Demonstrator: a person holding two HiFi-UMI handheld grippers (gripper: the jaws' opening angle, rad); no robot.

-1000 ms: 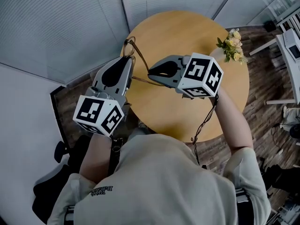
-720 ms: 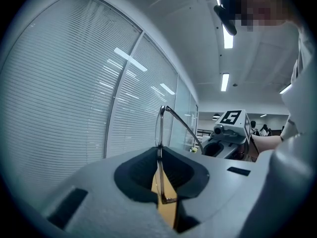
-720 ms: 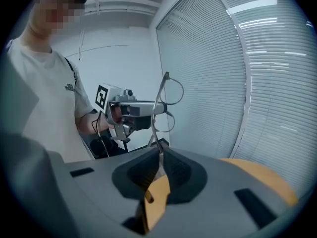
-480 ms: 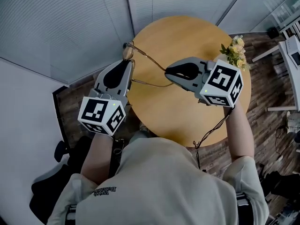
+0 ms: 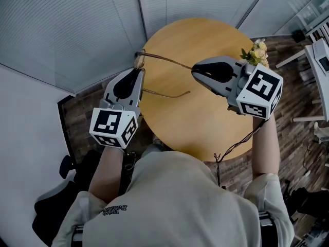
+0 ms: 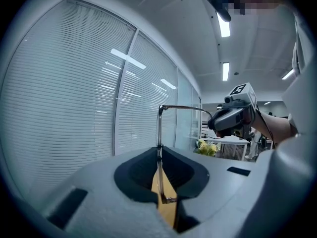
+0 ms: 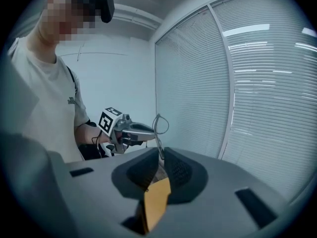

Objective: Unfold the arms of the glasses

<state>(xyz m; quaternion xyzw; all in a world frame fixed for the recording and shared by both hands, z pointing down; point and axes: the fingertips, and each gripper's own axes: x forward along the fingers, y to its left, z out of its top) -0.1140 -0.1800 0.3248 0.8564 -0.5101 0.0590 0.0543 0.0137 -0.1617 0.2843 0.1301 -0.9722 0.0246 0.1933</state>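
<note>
Thin-framed glasses point(image 5: 139, 59) hang in the air over the round wooden table's point(image 5: 205, 122) left edge. My left gripper point(image 5: 136, 72) is shut on their front, which rises as a thin wire point(image 6: 159, 128) from between its jaws. One arm point(image 5: 167, 60) stretches out to the right, and my right gripper point(image 5: 196, 70) is shut on its tip point(image 7: 158, 142). The other arm point(image 5: 167, 93) sticks out free below it, curved at the end. Each gripper shows in the other's view: the right gripper point(image 6: 232, 119) and the left gripper point(image 7: 130, 129).
A small bunch of yellow and white flowers point(image 5: 255, 52) stands at the table's right rim. Window blinds point(image 5: 77, 24) close off the far side. A cable point(image 5: 234, 145) hangs from the right gripper. Dark wooden floor point(image 5: 288, 91) lies to the right.
My right gripper has moved right and away from the left one with the arm's tip in it, so that arm has swung out wide. The left gripper has stayed almost still.
</note>
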